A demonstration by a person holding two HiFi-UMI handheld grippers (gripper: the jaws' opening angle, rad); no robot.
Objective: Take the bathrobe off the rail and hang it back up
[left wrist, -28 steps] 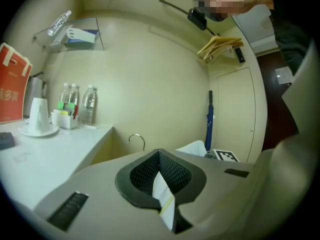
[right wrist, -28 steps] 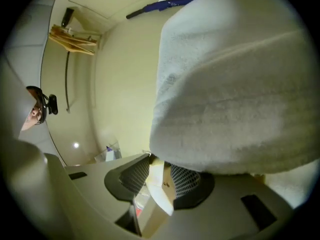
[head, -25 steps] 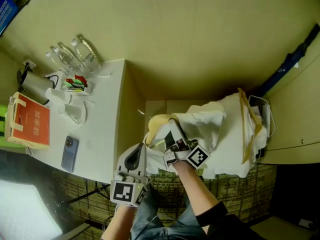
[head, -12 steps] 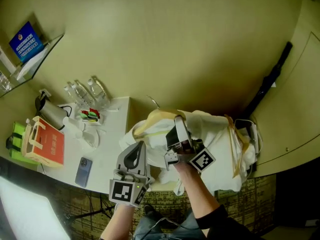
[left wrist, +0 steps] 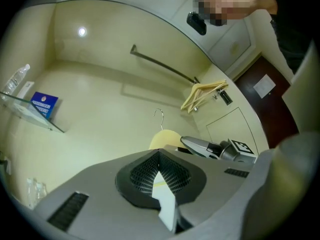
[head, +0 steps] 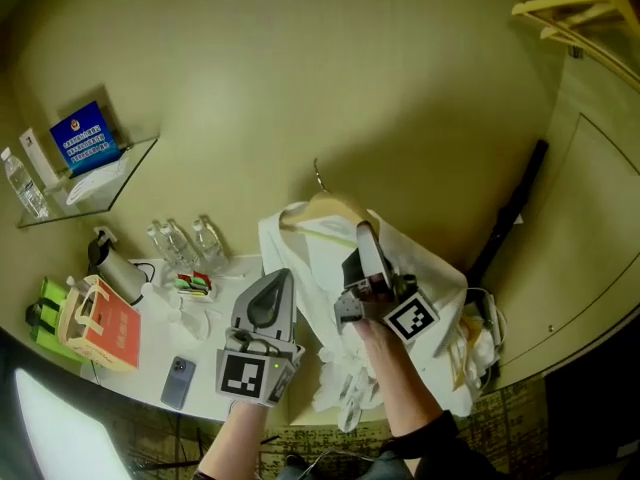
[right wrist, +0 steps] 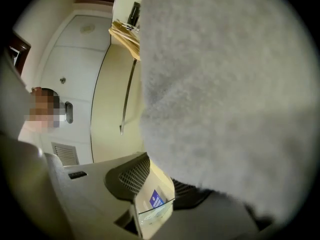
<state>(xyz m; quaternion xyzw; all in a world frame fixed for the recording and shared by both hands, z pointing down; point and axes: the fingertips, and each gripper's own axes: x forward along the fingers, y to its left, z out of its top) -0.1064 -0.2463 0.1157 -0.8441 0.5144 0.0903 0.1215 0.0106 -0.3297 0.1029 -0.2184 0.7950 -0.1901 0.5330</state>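
Right gripper view is mostly blocked by terry cloth; one jaw is buried under it, only the other pad shows plainly. In the head view the lower part of the bathrobe (head: 305, 253) is hidden behind the right forearm and marker cube; hem not traceable.

The robe hangs on one wooden hanger (head: 325, 208), hook free in the air before the cream wall; it is off the rail (left wrist: 162, 69), which runs higher up.

Right gripper (head: 364, 236) points upward, jaws about half apart and clamped on a thick fold of robe under the hanger's shoulder; whether wood is inside the grip, cannot tell.

Left gripper (head: 280, 276) sits just beside the robe's left edge, jaws fully together; a pale sliver shows in the slot behind the pads, pinched cloth or not unclear.

Counts:
- one counter (head: 150, 358)
- one black umbrella (head: 510, 213)
- one glass shelf (head: 110, 173)
- spare hangers (head: 580, 8) bunched together, number unclear
- one red carton (head: 100, 323)
- one kettle (head: 118, 270)
- three water bottles (head: 183, 240) on the counter
- one phone (head: 178, 381)
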